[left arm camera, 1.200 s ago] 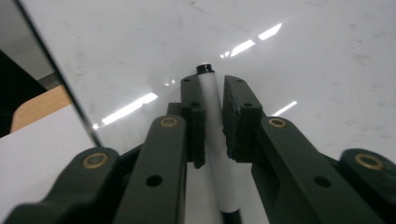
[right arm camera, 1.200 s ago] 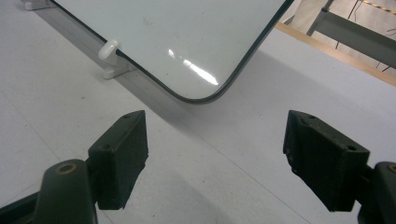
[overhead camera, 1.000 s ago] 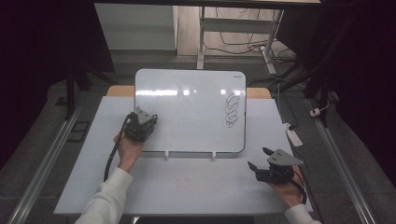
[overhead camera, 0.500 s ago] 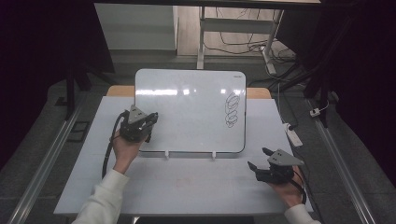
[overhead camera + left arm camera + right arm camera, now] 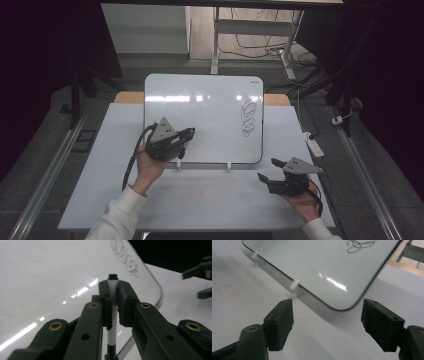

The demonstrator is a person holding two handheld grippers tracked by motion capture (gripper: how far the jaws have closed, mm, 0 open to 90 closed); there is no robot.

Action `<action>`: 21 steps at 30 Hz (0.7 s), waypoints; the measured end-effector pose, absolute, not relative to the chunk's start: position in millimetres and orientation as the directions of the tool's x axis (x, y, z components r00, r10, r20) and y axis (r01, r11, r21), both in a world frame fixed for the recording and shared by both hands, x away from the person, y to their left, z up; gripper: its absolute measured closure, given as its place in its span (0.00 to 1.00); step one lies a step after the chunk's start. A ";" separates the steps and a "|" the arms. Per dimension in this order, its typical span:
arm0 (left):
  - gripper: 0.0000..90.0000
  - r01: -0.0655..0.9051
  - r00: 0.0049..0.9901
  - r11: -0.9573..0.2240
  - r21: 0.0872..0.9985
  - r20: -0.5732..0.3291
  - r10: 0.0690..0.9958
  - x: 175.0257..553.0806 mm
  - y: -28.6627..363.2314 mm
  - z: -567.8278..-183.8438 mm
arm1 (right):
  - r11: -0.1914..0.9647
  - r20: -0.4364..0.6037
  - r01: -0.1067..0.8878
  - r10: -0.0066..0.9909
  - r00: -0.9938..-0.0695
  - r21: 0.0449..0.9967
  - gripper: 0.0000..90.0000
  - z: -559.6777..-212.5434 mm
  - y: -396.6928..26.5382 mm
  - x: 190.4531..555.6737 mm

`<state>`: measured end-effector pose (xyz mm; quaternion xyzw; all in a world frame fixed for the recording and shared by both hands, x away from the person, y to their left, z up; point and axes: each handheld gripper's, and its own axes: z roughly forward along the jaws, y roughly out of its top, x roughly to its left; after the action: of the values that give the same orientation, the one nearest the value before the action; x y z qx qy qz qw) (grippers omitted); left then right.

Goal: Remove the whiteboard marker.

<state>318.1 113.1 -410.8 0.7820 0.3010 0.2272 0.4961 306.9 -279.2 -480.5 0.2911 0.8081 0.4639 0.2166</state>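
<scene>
Lab-like recording bay: dark surround, white table [image 5: 200,200], floor cables [image 5: 260,47], power strip [image 5: 314,146].

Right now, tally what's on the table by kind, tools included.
Whiteboard: 1
Marker: 1, clamped in the left tool
White clips at the whiteboard's lower edge: 2
Tools: 2, left one and right tool, the right with jaws apart and nothing between them
Total: 6

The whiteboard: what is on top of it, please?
On the whiteboard a looped black scribble shows near its right edge. The left hand-held gripper, clamped on a white marker, hangs over it and covers the board beneath.
</scene>
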 end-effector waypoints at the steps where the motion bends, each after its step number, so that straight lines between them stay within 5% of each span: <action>1: 0.90 0.241 0.726 -0.334 0.911 0.059 0.685 317.1 109.1 -410.8 | 0.390 -0.067 0.273 0.669 -0.740 0.879 0.30 -478.9 -276.0 307.5; 21: 0.90 0.200 0.818 -0.406 0.892 0.076 0.570 314.3 42.5 -419.4 | 0.375 0.066 0.331 0.571 -0.819 0.866 0.36 -466.9 -198.0 322.5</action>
<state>314.3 42.5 -419.4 0.8172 0.2353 0.1882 0.4914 322.5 -198.0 -466.9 0.2749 0.8198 0.4869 0.1233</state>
